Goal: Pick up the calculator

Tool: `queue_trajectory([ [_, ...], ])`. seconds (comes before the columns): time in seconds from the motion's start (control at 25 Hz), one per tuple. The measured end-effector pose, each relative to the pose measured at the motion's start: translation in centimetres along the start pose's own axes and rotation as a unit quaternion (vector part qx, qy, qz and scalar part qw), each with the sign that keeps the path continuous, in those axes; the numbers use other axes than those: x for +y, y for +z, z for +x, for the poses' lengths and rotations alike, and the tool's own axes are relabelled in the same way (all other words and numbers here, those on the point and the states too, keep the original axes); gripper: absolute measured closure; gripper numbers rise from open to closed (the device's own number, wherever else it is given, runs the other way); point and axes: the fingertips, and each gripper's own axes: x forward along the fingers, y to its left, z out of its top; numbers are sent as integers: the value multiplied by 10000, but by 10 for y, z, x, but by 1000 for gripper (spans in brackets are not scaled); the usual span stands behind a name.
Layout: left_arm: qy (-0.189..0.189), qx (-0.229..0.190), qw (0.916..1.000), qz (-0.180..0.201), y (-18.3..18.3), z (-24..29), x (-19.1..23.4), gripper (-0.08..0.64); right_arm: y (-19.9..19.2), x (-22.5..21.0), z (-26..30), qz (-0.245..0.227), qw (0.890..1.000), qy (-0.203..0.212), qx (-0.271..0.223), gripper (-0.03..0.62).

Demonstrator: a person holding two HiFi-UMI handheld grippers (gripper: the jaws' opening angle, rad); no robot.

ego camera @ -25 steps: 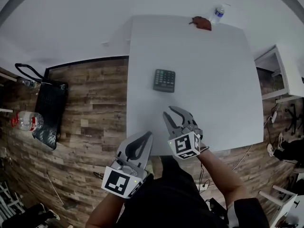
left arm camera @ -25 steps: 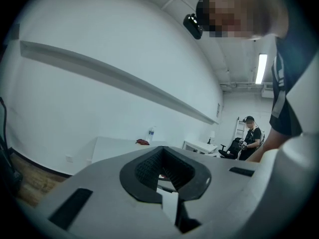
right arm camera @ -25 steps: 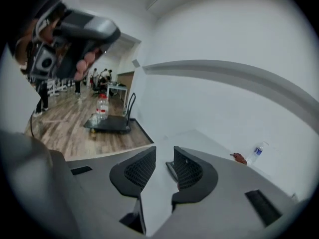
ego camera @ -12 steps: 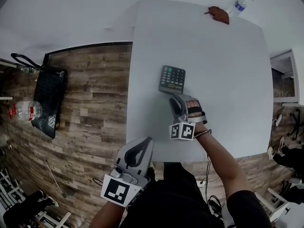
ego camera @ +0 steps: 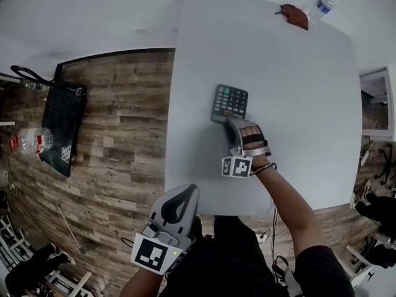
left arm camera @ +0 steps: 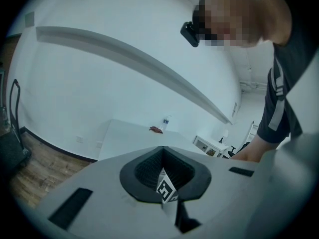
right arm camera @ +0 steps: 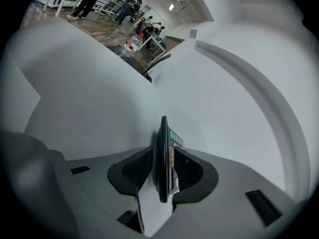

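R gripper (ego camera: 232, 122): lower than before, jaws released astride flat dark calculator (ego camera: 229, 103).
L gripper (ego camera: 188, 191): clenched, empty.
Table (ego camera: 303, 85): smooth white.

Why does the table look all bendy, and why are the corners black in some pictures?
Head view: the wide lens bows the straight edges of the table; light is even, the calculator sharp. Right gripper view: round black border from the lens, the calculator close and slightly soft. Left gripper view: same black corners, the wall ledge bent into a curve.
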Motion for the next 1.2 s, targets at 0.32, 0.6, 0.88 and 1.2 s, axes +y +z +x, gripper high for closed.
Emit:
queue_trajectory([
  [0.32,59,17,9999,-92,-5,-1,6,555,1,1,6,-233,9997,-64,-72,529],
  [0.6,70,29,10000,-55,-9,-6,6,555,3,-14,-3,8,9999,-9,-142,537],
  [0.88,-60,-144,9998,94,-2,-10,-1,555,29,-54,-33,202,9994,-175,-232,537],
  [1.2,-229,-388,9983,370,13,-29,-16,555,72,-91,-102,211,9988,-300,-322,537],
])
